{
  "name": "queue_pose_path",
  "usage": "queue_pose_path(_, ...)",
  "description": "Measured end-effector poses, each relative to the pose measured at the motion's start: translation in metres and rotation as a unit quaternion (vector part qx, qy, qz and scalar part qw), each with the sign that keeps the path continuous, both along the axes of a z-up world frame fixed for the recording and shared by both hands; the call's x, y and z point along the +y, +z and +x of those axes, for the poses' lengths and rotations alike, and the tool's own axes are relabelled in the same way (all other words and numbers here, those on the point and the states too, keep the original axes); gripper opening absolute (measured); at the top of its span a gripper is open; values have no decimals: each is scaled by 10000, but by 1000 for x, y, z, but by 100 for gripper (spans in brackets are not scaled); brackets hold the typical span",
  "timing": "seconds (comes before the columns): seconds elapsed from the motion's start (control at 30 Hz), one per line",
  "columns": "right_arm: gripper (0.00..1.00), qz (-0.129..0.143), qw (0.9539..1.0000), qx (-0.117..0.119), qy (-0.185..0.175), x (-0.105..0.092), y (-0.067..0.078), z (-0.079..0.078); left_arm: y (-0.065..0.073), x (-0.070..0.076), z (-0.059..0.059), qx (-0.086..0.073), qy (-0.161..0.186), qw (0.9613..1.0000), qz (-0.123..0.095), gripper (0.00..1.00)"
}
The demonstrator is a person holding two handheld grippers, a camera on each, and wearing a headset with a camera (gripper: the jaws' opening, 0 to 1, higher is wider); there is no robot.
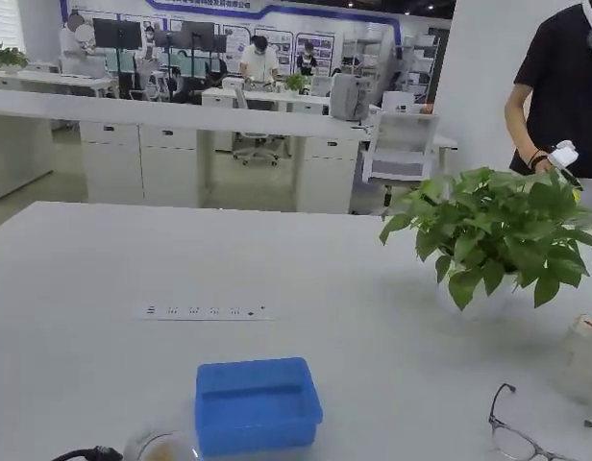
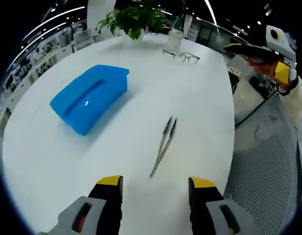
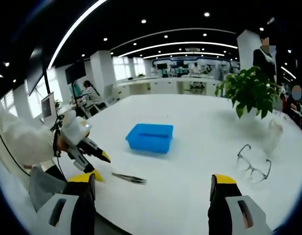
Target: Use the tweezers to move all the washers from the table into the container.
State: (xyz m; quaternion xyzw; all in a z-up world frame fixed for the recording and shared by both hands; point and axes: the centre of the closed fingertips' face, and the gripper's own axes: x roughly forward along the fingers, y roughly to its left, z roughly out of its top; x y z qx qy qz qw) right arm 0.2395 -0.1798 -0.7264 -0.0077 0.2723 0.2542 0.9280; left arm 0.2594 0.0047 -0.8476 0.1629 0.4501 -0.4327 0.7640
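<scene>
With left gripper [image 2: 156,182] spread wide and empty, nearer than right gripper [image 3: 153,182], likewise spread; just ahead on the table [image 2: 200,98], tweezers [image 2: 162,146], long axis running away between the jaws; beyond-left, blue container [image 2: 89,98].

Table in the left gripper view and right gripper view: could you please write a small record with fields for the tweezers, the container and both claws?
tweezers: lying flat on the white table, not gripped, apart from the container
container: blue, rectangular, standing on the table
left claw: open, low over the table, tweezers just ahead of its jaws
right claw: open, holding nothing, held in the air beside the table edge
other things: glasses and potted plant at the far end of the table
</scene>
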Motion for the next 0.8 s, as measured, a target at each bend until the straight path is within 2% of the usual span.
queue_pose_path(0.1,99,-39,10000,8,25,1,-3,-2,11,8,-2,-120,326,9993,-131,69)
queue_pose_path(0.17,99,-75,9999,50,56,1,-6,-3,22,13,-4,-321,615,9971,-297,78)
queue_pose_path(0.23,99,-81,9999,51,50,1,-7,-3,37,16,-3,-538,1006,9916,-604,83)
queue_pose_path(0.27,99,-79,9999,52,56,1,-7,-3,43,16,-4,-572,1152,9891,-719,85)
queue_pose_path(0.33,99,-51,10000,14,74,2,-7,-2,55,21,-7,-665,1418,9840,-854,89)
queue_pose_path(0.37,99,-40,10000,12,85,3,-7,-3,62,25,-8,-762,1555,9808,-892,94)
queue_pose_path(0.4,99,-38,9999,5,94,4,-7,-3,67,28,-9,-809,1671,9785,-899,97)
queue_pose_path(0.43,99,-48,9999,-29,102,4,-6,-3,73,32,-9,-933,1804,9748,-926,99)
queue_pose_path(0.53,99,-113,9999,-42,123,6,-9,-3,82,43,-17,-986,2065,9681,-1017,99)
queue_pose_path(0.63,99,-180,9998,15,111,5,-15,-4,86,53,-26,-986,2197,9652,-1021,99)
queue_pose_path(0.8,99,-230,9995,141,169,7,-24,-9,93,73,-44,-1184,2461,9589,-774,99)
